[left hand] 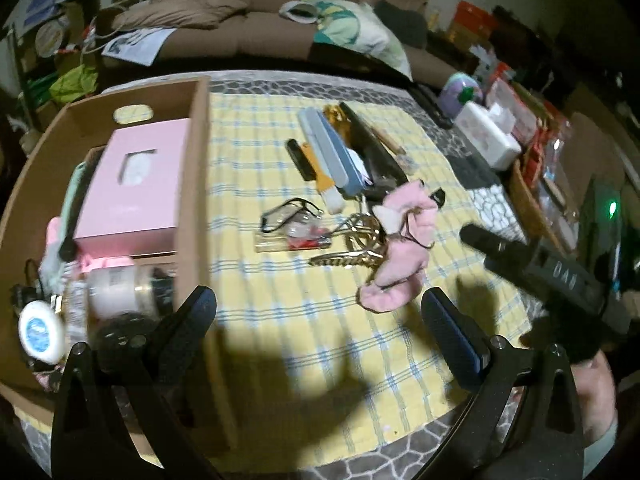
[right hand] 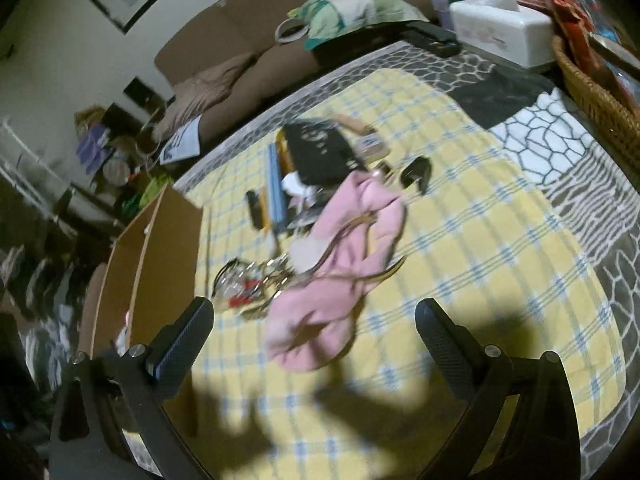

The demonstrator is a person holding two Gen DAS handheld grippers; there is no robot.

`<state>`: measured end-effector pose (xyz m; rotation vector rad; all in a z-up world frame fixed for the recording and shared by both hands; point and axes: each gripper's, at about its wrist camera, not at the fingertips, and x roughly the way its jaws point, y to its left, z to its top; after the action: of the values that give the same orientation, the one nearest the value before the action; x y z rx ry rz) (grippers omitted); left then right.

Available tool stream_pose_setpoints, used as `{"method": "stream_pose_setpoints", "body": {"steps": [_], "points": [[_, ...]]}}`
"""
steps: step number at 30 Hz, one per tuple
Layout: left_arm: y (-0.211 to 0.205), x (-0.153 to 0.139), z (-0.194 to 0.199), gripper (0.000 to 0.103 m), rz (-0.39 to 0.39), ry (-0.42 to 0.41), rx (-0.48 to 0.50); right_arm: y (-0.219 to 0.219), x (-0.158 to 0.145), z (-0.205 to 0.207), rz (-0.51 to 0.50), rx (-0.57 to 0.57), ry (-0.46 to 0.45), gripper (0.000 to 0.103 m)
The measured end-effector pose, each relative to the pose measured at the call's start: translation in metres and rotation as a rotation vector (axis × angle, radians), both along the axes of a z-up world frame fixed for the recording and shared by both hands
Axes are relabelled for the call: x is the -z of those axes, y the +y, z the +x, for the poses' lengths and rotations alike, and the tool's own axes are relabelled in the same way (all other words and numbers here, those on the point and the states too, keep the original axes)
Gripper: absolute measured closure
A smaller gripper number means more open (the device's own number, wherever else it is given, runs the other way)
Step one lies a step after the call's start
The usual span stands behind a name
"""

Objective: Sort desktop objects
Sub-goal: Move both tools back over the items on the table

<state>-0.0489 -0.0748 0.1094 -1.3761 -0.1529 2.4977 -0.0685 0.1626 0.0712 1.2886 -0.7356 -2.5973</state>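
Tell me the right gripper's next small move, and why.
Probably ease the right gripper forward and down over the pink cloth. Its jaws stand wide and empty, and the cloth lies just ahead on the yellow mat, the nearest loose item, with the cardboard box open to the left.

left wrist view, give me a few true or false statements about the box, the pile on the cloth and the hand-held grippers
1. The pink box lies inside the cardboard box. True.
2. The pink cloth is already in the cardboard box. False: it lies on the yellow checked cloth, beside the box.
3. The left hand-held gripper is open and empty. True.
4. The right hand-held gripper is shut on the eyeglasses. False: it is open and empty; the glasses lie on the cloth.
5. A white tissue box stands at the table's far right. True.
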Motion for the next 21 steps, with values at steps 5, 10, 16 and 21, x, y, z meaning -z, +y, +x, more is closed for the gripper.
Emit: {"method": "stream_pose_setpoints", "body": {"steps": [5,10,16,21], "points": [[0.017,0.015,-0.009,0.000,-0.012,-0.010,0.022,0.011,0.001,-0.014,-0.030,0.000,0.039,0.011],[0.021,0.018,-0.027,0.000,-0.025,-0.017,0.022,-0.007,-0.005,-0.044,-0.025,-0.066,0.063,0.024],[0.018,0.020,-0.052,0.000,-0.043,-0.015,0.026,-0.051,0.002,-0.095,0.037,-0.180,0.045,0.037],[0.018,0.026,-0.067,0.000,-0.049,-0.024,0.036,-0.082,0.021,-0.137,0.140,-0.238,-0.012,0.041]]}}
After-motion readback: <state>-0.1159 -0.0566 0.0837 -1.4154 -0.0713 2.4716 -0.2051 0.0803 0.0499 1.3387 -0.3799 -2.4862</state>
